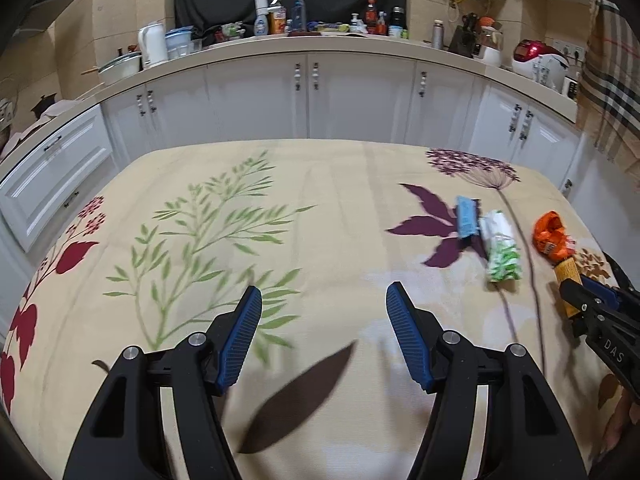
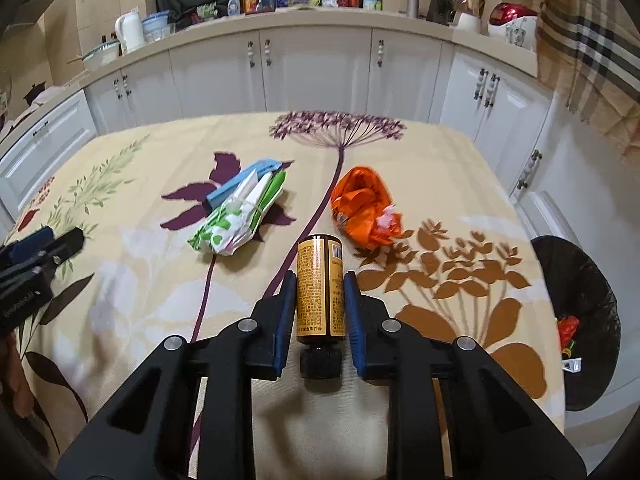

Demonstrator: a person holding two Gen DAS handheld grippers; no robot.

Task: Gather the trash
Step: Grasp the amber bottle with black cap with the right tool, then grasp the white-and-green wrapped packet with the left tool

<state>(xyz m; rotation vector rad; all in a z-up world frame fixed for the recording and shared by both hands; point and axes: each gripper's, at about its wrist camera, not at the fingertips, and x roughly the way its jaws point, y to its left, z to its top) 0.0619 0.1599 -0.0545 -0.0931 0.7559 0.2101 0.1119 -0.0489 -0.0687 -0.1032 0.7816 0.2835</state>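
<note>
My right gripper (image 2: 320, 282) is shut on a brown bottle with a yellow label (image 2: 320, 288), cap toward the camera, above the floral tablecloth (image 2: 140, 280). Beyond it lie a crumpled orange bag (image 2: 364, 208), a green-and-white wrapper bundle (image 2: 236, 220) and a blue packet (image 2: 244, 184). My left gripper (image 1: 324, 304) is open and empty above the table's middle. In the left wrist view the blue packet (image 1: 467, 218), the green-white bundle (image 1: 500, 246), the orange bag (image 1: 552, 234) and the held bottle (image 1: 568, 276) show at the right.
A black-lined trash bin (image 2: 580, 320) with some trash in it stands off the table's right edge. White cabinets (image 1: 260, 96) and a cluttered counter (image 1: 280, 44) run behind the table. A plaid cloth (image 2: 588, 40) hangs at the far right.
</note>
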